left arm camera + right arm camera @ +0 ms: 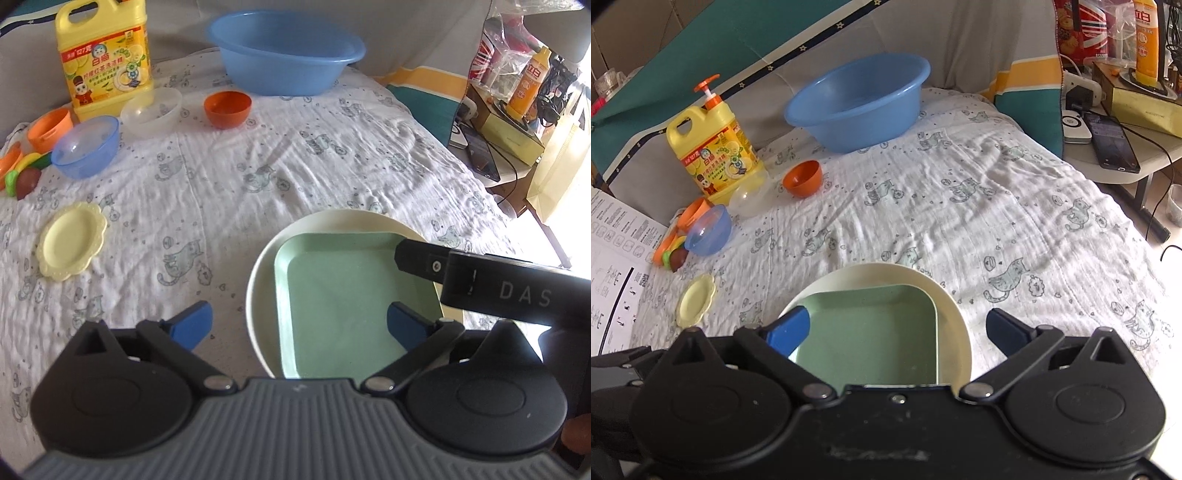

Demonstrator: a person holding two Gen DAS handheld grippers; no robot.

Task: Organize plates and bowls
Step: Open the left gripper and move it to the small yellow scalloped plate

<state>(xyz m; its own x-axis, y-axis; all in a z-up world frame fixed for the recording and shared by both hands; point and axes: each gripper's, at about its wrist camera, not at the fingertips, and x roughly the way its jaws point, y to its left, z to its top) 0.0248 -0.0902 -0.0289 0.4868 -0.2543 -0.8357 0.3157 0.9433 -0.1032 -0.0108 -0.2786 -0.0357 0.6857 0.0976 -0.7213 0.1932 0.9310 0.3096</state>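
Across the bed [332, 155] with its cat-print sheet, the blue basin [284, 51] sits at the far edge, and nearest you the green square plate [340, 295] lies nested in the cream round plate [258, 280], directly beneath both tongs. Your left tongs [299, 325] and right tongs [897, 332] both stand wide open, gripping nothing. The loose pieces all lie ahead and to the left, the blue bowl [86, 146], clear bowl [151, 110], orange bowl [227, 109] and small yellow plate [72, 240], so your left hand is probably nearer.
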